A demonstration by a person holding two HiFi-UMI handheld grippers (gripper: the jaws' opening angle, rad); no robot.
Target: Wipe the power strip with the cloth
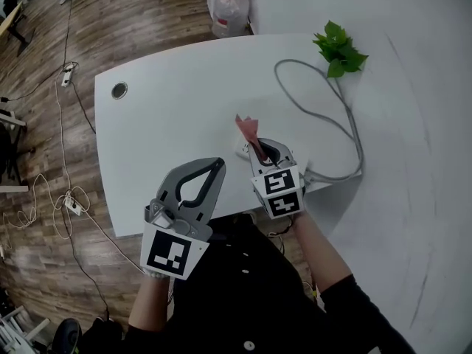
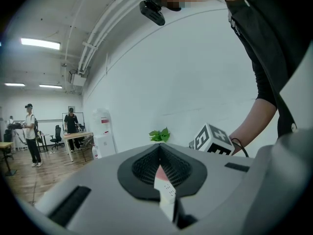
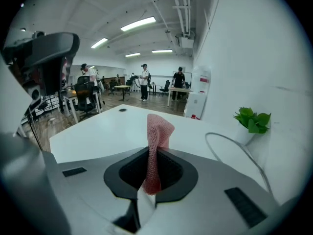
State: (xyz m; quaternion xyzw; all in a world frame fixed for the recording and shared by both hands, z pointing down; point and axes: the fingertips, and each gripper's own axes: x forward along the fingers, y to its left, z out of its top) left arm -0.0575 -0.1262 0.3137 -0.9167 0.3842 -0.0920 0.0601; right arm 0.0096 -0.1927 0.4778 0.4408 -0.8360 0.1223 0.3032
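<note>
Left gripper point(image 1: 219, 165), jaws pressed together on nothing, over near edge of white table point(image 1: 169, 94). Beyond table, clear jug point(image 1: 231, 12), contents unclear. Right gripper point(image 1: 257, 144) clamped on pink cloth point(image 1: 247, 127), above white power strip point(image 1: 241, 151). Further right, grey cable point(image 1: 346, 124) looping towards green plant point(image 1: 339, 49).

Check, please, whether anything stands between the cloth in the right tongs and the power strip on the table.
Nothing visible does. The right tongs are shut on the cloth, right over the power strip, whose ends show on either side of them. The left tongs sit off to the side, not in between.
</note>
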